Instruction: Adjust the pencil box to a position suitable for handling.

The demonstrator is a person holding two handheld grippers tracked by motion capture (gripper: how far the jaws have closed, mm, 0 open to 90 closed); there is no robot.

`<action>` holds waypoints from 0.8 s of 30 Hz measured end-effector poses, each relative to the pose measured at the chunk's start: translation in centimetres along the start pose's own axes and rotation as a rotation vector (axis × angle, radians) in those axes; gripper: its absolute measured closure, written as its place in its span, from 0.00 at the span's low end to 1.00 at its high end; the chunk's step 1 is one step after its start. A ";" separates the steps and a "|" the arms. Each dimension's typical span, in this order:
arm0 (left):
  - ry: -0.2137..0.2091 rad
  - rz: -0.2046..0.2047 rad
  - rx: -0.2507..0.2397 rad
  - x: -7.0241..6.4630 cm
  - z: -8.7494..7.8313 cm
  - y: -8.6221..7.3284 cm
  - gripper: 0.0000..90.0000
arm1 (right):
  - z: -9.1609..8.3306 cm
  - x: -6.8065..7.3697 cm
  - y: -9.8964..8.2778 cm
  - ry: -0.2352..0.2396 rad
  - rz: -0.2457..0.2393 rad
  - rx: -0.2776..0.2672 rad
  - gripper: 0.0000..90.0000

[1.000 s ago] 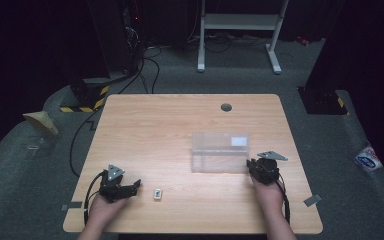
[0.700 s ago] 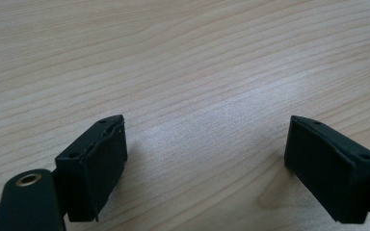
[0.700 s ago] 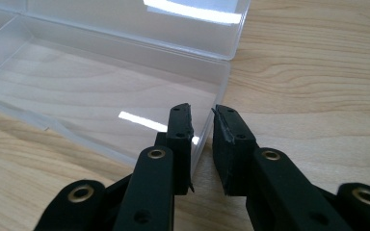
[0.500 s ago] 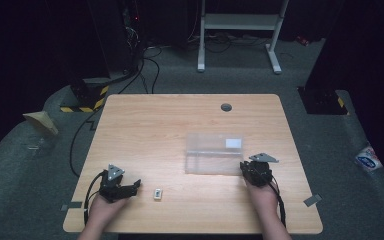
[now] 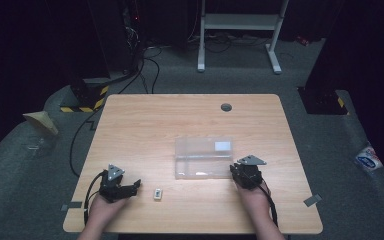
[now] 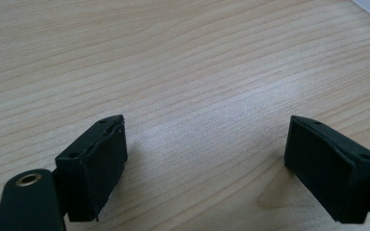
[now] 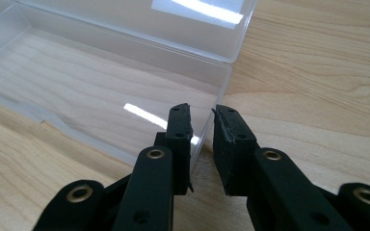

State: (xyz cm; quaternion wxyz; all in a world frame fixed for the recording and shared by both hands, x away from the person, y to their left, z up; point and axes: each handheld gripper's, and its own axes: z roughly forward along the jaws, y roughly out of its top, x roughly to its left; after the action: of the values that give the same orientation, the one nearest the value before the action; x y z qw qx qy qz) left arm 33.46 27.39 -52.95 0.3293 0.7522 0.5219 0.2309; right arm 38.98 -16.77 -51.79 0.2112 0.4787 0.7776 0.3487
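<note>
Right gripper (image 7: 202, 144), seen in the right gripper view: its two black jaws stand close together, one inside and one outside the thin end wall of the clear plastic box (image 7: 101, 91). A narrow gap remains between the pads, and whether they press on the wall cannot be told. In the high view this gripper (image 5: 236, 170) sits at the right end of the box (image 5: 202, 157), held by the person's right hand (image 5: 254, 197).

Left gripper (image 6: 207, 159), seen in the left gripper view: jaws spread wide and released, with bare wood between them. In the high view it (image 5: 135, 185) rests near the near left corner of the table (image 5: 190, 115), held by the left hand (image 5: 102, 207).

Count: two grippers, one box, one small white piece (image 5: 157, 194).

The box is a single see-through rectangular case lying open near the middle of the table, toward the right. Its shallow tray is nearer the person and its lid is tilted up on the far side. The lid bears one pale rectangular label (image 5: 222, 145) at its right end. The wood grain shows through the tray floor.

The small white piece lies on the table between the two grippers, just right of the left gripper and well apart from the box. One dark round cap (image 5: 226, 107) is set in the far part of the table.
</note>
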 end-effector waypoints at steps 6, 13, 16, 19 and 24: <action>0.000 0.000 0.000 0.0 0.0 0.0 0.17 | -0.1 0.4 0.0 0.005 -0.009 -0.003 0.85; 0.000 0.002 0.001 0.0 0.0 0.0 0.17 | -0.3 0.6 0.0 0.007 -0.013 -0.005 0.85; 0.000 0.000 0.000 0.0 0.0 0.0 0.17 | -0.3 0.6 0.0 0.007 -0.017 -0.003 0.85; 0.000 0.000 0.000 0.0 0.0 0.0 0.17 | -0.4 0.6 0.0 0.006 -0.020 -0.005 0.86; 0.000 0.001 0.000 0.0 0.0 0.0 0.17 | -0.4 0.4 0.0 0.010 -0.025 -0.003 0.86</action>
State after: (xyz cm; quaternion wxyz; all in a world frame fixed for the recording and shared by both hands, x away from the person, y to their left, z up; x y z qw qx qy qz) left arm 33.46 27.40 -52.95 0.3291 0.7525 0.5217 0.2308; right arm 38.53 -16.51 -51.55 0.2127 0.4667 0.7840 0.3496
